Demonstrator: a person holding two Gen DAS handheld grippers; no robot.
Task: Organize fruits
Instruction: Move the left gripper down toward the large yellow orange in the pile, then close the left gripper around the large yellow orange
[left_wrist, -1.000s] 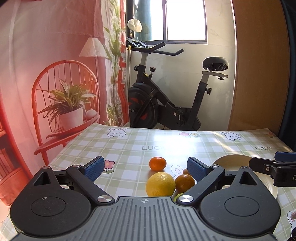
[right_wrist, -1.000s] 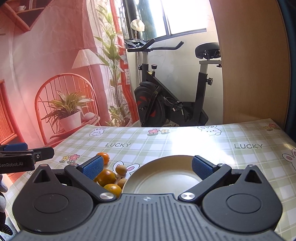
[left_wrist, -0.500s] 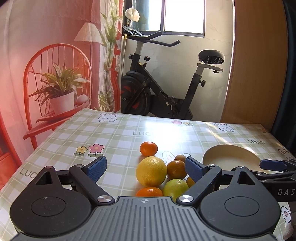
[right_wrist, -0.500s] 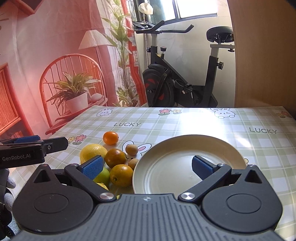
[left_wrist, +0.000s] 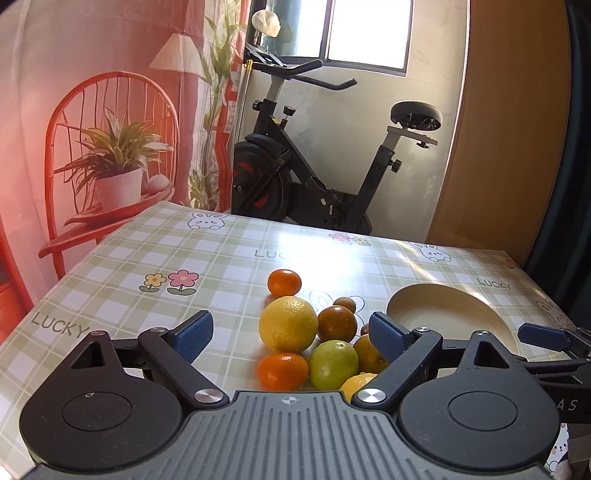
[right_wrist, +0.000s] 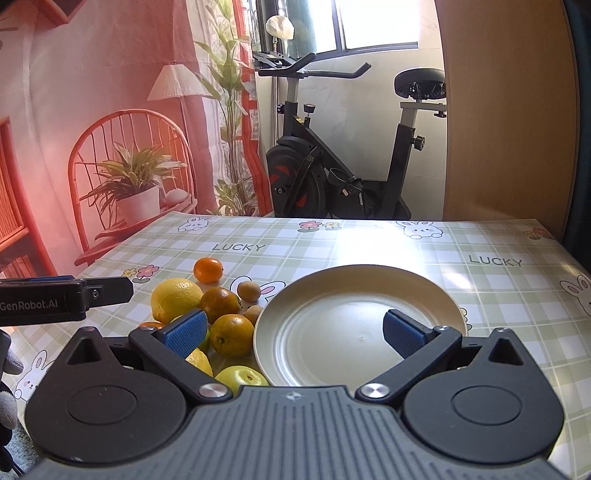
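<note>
Fruit cluster and plate on the checked tabletop (left_wrist: 207, 258), seen along both of my hand-held grippers. My left gripper (left_wrist: 290, 334) hangs above the near edge with its blue pads spread wide and gripping nothing; the fruits lie on the cloth beyond and between the pads. My right gripper (right_wrist: 295, 330) is likewise spread wide and holds nothing, its pads hanging over the near part of the cream plate (right_wrist: 424, 291).

Fruits, from the far edge of the tabletop toward the near one: a lone mandarin (left_wrist: 283, 282) sits slightly apart on the far side of the group; the large yellow lemon (left_wrist: 288, 323) lies just nearer, touching a dull orange (left_wrist: 337, 323); a small brown fruit (left_wrist: 345, 304) sits just beyond that orange. Nearer the near edge lie a second mandarin (left_wrist: 282, 371), a green citrus (left_wrist: 333, 364) pressed against it, and another orange (left_wrist: 369, 354) partly hidden by my left gripper's right pad. A yellow fruit (left_wrist: 356, 384) shows only in part behind the gripper body.

The plate holds no fruit and stands just beside the cluster, on the side of the tabletop's right edge; whether the nearest orange touches its rim I cannot tell. An exercise bike (right_wrist: 332, 155) stands beyond the far edge.
</note>
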